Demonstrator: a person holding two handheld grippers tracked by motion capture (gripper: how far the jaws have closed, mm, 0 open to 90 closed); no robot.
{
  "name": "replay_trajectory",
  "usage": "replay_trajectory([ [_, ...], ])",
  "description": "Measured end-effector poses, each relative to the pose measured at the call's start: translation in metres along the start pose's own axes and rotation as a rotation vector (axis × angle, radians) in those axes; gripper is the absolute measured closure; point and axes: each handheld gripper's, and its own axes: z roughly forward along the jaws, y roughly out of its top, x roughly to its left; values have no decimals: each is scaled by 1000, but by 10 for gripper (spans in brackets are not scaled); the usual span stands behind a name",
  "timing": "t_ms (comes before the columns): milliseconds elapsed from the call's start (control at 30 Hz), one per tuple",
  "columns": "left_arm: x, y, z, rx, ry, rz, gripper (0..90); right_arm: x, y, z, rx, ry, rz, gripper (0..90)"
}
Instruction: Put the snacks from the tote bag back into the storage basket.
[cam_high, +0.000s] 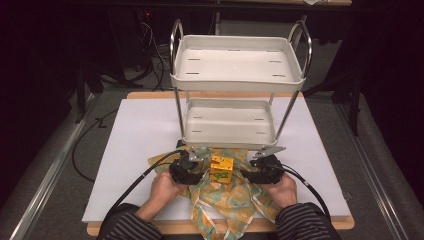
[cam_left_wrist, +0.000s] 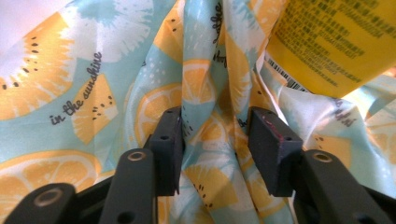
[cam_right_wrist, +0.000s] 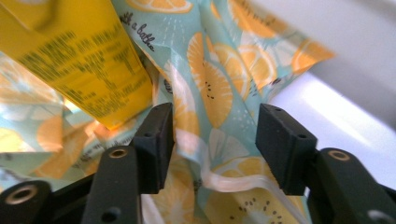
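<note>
Worked at the near edge of the white table (cam_high: 135, 130), just in front of the two-tier white cart (cam_high: 237, 75). Yellow box (cam_high: 221, 168) sat on the citrus-print cloth bag (cam_high: 235, 200), between the two tools and touching the fabric. Left gripper (cam_high: 189, 169) stood with jaws parted, a raised fold of cloth between them but not pinched. Right gripper (cam_high: 264, 170) likewise spread wide, straddling a ridge of fabric and a pale strap (cam_right_wrist: 205, 175), clamped on nothing.

Judged early in the job: box placed on the bag, fabric gathered on either side, no grip closed yet. Left to do, probably: nip the cloth on both sides and draw it up around the box, or lift the bundle toward the cart. Hard to tell from above whether the box lay inside the bag's mouth or merely on top of it.

Room for moving: cart's lower shelf (cam_high: 227, 125) close ahead of the jaws, its front lip just beyond the cloth, so little forward travel. Bare table open to left and right. Bag's near end draped at the table's front edge, near the sleeves (cam_high: 130, 227); risk of slipping off if tugged backward. Both shelves bare.
</note>
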Motion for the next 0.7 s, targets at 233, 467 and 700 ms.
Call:
replay_trajectory([
  [233,0,-2,-1,-23,2,3,535,-5,2,-8,-44,-29,20,332],
  [467,2,-5,-3,-43,-2,-25,525,-7,7,-2,-62,-21,25,276],
  [700,3,-5,-3,-51,-6,-47,534,3,1,-8,-102,-9,-43,266],
])
